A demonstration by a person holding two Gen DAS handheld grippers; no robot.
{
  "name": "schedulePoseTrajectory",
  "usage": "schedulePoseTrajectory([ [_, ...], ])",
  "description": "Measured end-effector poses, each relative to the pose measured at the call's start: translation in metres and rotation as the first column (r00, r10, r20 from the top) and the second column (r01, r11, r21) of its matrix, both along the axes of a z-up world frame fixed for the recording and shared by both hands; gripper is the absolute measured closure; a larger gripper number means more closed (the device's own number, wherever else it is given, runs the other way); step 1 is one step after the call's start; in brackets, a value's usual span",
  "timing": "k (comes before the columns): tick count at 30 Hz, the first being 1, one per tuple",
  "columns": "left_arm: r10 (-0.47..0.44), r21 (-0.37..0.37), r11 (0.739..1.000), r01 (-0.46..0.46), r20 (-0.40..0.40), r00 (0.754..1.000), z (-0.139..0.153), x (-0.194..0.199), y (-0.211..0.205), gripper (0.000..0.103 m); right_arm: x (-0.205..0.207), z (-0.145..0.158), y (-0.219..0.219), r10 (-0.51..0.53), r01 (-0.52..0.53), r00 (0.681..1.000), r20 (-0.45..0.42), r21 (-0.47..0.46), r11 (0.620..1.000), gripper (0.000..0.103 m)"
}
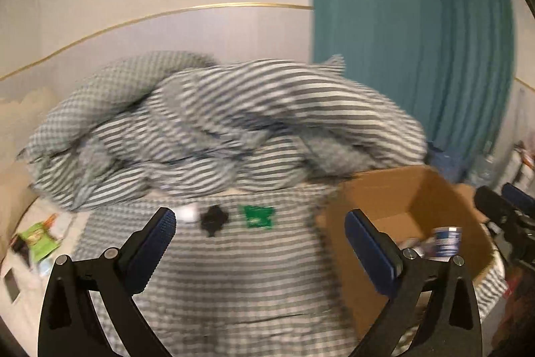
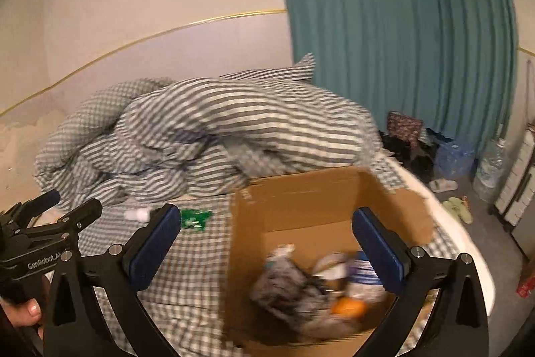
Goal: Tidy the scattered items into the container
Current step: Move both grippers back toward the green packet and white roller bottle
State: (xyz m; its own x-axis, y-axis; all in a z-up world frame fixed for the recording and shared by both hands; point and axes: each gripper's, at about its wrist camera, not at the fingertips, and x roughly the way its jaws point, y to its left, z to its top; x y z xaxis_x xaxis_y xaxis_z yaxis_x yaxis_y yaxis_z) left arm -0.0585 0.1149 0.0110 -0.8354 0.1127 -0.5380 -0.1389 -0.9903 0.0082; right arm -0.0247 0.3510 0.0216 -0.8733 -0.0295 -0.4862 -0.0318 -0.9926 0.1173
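Several items are already gathered in the cardboard box (image 2: 301, 189) on the bed (image 1: 234, 273); a green packet (image 1: 258, 216), black piece (image 1: 213, 219) and white bottle (image 2: 137, 215) are left outside, both grippers' fingers (image 1: 157, 236) spread and empty

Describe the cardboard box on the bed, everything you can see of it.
The cardboard box is plain brown corrugated card, open at the top, with its flaps folded outward. It sits upright on the checked bedsheet, its far side against the rumpled striped duvet. Inside lie several blurred items: grey crumpled stuff, something orange, and blue-and-white containers. The right gripper hangs open above it, touching nothing; the left gripper is open beside it. The box's near wall is mostly cut off from view.
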Motion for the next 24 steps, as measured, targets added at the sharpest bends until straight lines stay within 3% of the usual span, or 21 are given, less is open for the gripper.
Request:
schedulePoseTrajectory([
  [3,0.087,0.0,0.996,-0.087,0.021,0.996,-0.005,-0.005,-0.045,0.0,-0.012,-0.004,-0.029,0.044,-0.044,0.999,0.013,-0.014,0.999,0.0],
  [10,0.186,0.022,0.982,-0.186,0.021,0.982,-0.011,-0.008,-0.119,0.0,-0.036,-0.015,-0.093,0.138,-0.139,0.99,0.039,0.016,0.99,0.0],
  [24,0.2,0.031,0.979,-0.204,0.092,0.976,-0.045,-0.04,-0.17,0.0,-0.095,-0.068,-0.162,0.222,-0.228,0.961,0.167,0.019,0.973,0.0],
])
